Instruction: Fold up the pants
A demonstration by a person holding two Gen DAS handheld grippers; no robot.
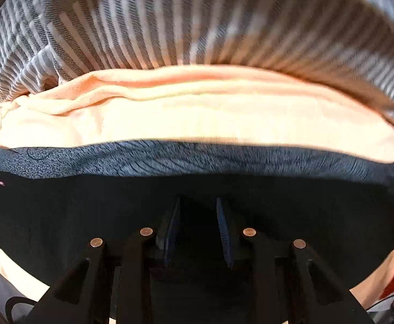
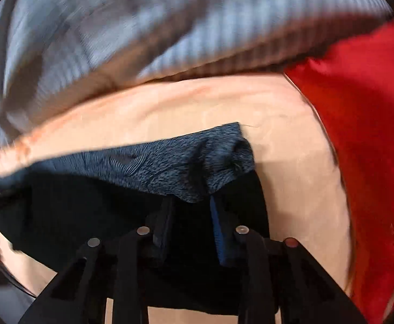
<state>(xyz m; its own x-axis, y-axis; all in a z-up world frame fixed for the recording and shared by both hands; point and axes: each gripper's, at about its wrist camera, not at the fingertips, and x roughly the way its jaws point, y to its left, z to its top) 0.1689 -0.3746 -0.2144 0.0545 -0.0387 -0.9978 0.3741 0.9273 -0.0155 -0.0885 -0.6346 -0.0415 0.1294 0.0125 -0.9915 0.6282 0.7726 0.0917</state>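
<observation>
The pants are black (image 1: 89,210) with a blue-grey heathered band (image 1: 197,159) along the far edge, lying on a peach sheet (image 1: 170,113). My left gripper (image 1: 198,205) hangs over the black cloth with its jaws apart and nothing between them. In the right wrist view the pants (image 2: 89,205) end at a corner of heathered cloth (image 2: 210,156). My right gripper (image 2: 190,202) has its jaws apart at the edge of that heathered cloth; whether it touches the cloth I cannot tell.
A grey and white striped blanket (image 1: 197,21) lies bunched beyond the sheet, also in the right wrist view (image 2: 116,32). A red cloth (image 2: 364,108) lies to the right. The peach sheet (image 2: 291,162) shows right of the pants.
</observation>
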